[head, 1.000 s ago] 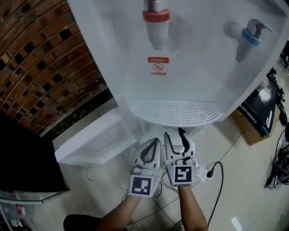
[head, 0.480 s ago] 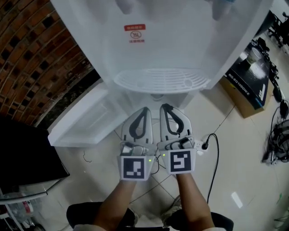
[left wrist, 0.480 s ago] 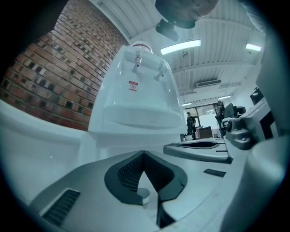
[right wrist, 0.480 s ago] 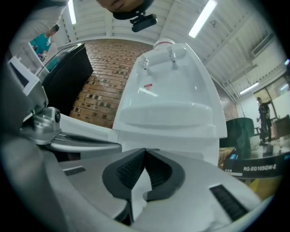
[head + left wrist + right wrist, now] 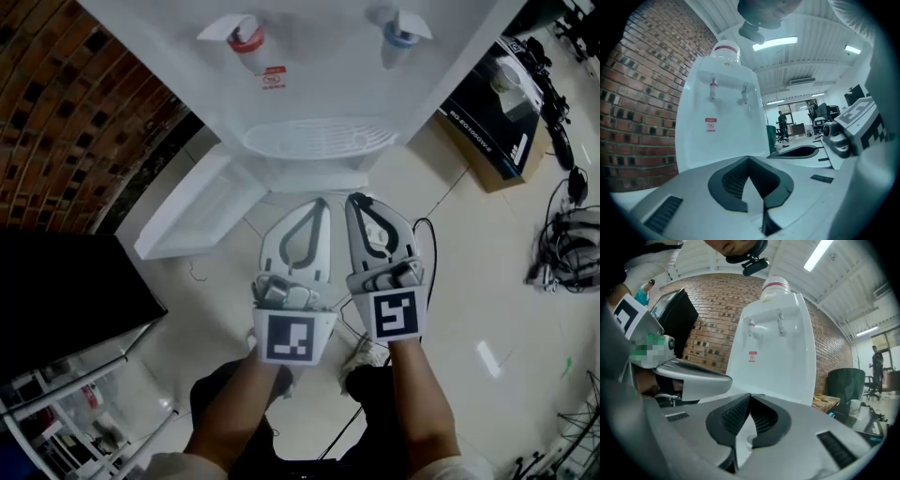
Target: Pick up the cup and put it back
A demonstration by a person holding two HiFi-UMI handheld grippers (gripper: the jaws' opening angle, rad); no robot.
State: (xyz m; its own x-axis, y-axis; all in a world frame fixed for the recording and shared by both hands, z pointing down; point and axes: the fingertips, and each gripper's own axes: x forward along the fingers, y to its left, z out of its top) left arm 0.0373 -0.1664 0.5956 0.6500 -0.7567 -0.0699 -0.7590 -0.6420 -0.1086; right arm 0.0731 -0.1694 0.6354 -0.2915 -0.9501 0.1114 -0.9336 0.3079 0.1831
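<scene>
Right gripper (image 5: 362, 201) shut (empty); dispenser (image 5: 323, 94) red label (image 5: 273, 77) unreadable.

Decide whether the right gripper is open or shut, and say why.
Shut. The right gripper has its fingers touching at the tips, with no gap.

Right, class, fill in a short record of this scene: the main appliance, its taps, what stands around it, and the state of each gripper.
Appliance: white water dispenser, against a brick wall
Taps: red tap on the left and blue tap on the right, above the drip tray
Lower door: open, swung to the left
Beside it: cardboard box on the floor at right
Left gripper: fingers together, holding nothing
Right gripper: fingers together, holding nothing
</scene>
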